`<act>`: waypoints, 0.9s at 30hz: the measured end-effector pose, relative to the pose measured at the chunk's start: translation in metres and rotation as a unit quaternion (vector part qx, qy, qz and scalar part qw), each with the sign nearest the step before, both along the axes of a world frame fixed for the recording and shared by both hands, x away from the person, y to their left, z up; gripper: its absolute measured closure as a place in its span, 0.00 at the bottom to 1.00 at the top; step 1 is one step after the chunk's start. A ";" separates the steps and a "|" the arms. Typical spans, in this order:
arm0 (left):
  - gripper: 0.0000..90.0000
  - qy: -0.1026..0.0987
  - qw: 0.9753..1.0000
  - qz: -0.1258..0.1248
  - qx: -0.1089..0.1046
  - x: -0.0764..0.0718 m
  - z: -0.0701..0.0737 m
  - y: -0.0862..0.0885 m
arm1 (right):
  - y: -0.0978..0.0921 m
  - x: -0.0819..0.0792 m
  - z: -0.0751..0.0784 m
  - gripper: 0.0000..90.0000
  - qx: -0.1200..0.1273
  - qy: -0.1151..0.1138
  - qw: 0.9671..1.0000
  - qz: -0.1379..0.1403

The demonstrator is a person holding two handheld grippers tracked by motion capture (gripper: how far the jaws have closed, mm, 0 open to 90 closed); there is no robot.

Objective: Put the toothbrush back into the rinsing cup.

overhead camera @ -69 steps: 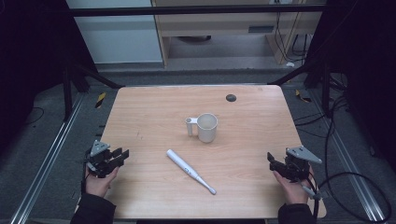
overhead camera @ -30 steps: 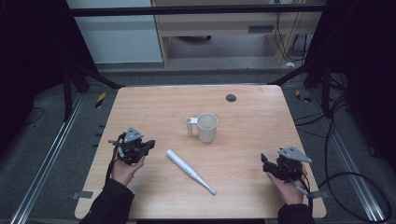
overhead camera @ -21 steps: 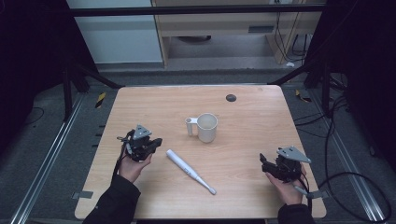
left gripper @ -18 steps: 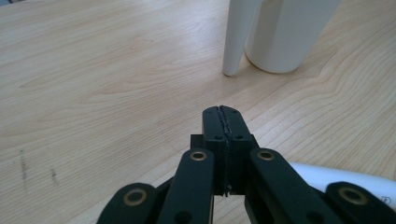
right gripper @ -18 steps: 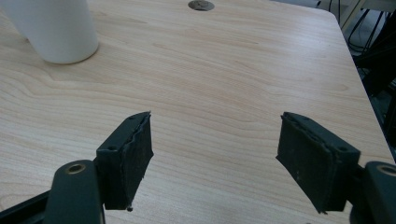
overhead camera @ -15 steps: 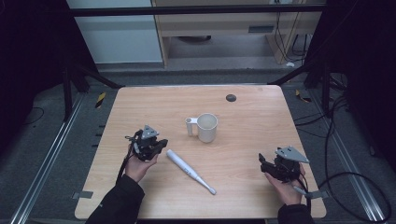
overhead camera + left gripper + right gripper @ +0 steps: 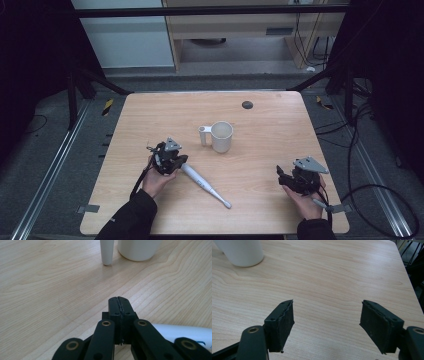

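While its jaws are pressed together with nothing between them, the left gripper [image 7: 172, 161] is held just beside the thick end of the white electric toothbrush [image 7: 204, 183], which lies flat on the table [image 7: 150, 115]. Farther right, the right gripper [image 7: 327, 325] is kept wide open and empty.

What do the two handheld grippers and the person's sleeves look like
Both grippers are black. The left gripper has flat link arms with brass-coloured rivets, and a grey three-cornered plate on top. The right gripper has broad, rough-edged black pads and a like grey plate. A dark cable trails from the left one. The person wears dark sleeves.
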State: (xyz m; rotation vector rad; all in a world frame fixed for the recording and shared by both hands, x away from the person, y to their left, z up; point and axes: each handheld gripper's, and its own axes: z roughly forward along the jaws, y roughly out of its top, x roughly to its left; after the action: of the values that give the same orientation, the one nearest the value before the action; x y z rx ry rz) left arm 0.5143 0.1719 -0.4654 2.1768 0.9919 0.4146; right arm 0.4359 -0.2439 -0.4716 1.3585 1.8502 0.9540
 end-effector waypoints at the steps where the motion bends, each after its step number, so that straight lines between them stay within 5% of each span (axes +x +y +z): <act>1: 1.00 0.001 1.000 -0.001 0.002 0.000 -0.001 -0.001 | 0.000 0.000 0.000 0.30 -0.001 0.001 1.000 0.000; 27: 1.00 0.024 0.999 -0.015 0.020 -0.004 -0.009 0.000 | 0.000 0.001 -0.002 0.30 -0.006 0.007 1.000 0.000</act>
State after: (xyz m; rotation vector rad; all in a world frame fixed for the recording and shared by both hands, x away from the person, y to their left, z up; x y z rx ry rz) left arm 0.5105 0.1718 -0.4747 2.2447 0.9836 0.3718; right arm 0.4368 -0.2442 -0.4734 1.3610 1.8643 0.9343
